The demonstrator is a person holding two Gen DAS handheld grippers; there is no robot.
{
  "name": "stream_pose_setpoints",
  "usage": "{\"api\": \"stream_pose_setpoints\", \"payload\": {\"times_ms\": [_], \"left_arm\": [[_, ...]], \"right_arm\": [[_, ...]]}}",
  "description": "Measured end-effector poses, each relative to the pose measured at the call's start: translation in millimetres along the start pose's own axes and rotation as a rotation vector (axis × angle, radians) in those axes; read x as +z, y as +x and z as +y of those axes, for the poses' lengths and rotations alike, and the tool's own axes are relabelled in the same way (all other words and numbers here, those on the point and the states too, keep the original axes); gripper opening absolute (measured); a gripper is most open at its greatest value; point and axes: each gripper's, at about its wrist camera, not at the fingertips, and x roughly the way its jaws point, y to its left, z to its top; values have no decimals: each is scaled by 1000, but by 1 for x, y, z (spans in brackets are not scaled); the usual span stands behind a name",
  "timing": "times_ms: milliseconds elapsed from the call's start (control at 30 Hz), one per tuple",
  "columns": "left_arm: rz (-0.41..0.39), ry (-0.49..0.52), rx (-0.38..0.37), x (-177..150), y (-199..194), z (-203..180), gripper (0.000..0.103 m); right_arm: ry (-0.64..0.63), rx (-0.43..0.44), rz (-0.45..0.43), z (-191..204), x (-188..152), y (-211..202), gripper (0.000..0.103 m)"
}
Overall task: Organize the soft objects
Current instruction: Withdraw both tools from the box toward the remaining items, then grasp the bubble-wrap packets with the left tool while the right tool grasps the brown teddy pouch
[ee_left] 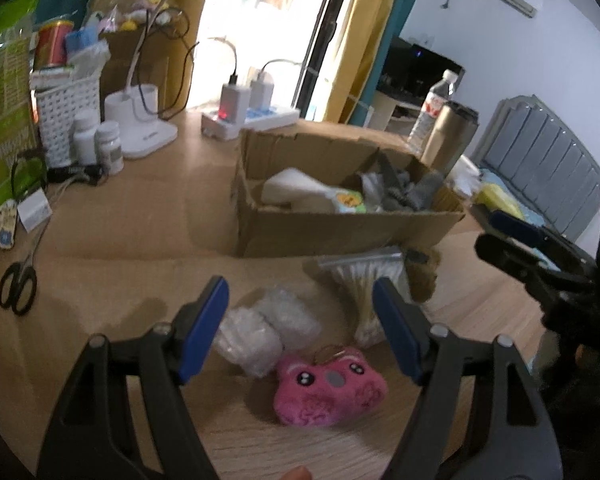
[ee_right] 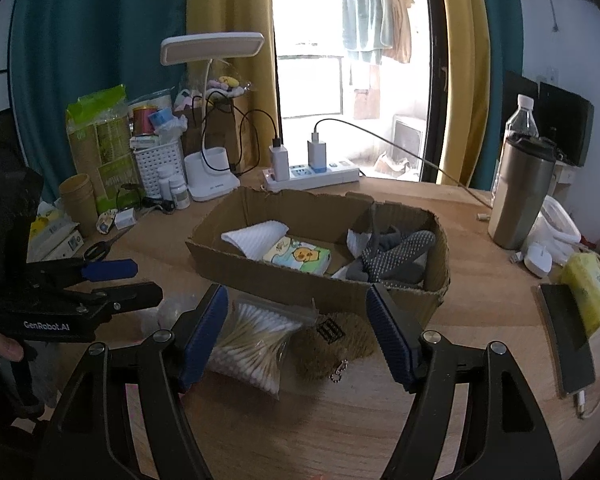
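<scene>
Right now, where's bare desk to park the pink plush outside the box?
Bare wood left of the box, between it and the scissors; also right of the box, toward the tumbler and phone. Crowded in front: swab bag, brown plush, bubble wrap, pink plush.

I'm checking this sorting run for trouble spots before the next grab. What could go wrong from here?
1. Both grippers are open and crowd the same patch of table: the left gripper above the pink plush toy, the right gripper over the cotton swab bag. They may collide.
2. The swab bag overlaps the brown plush, so a grab might drag both.
3. The clear plastic packets touch the pink toy and could get pinched along.
</scene>
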Motion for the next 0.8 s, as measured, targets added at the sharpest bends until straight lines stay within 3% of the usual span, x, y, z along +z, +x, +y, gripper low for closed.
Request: {"api": "stream_pose_setpoints", "payload": {"times_ms": [100,333,800], "left_arm": [[43,-1,47,-4,12,3,76],[118,-7,57,-10,33,6,76],[180,-16,62,-10,55,10,76]], "right_arm": [[13,2,17,-3,-3,6,75],[48,-10,66,-13,-11,25,75],[149,-19,198,-44,-35,74,75]]}}
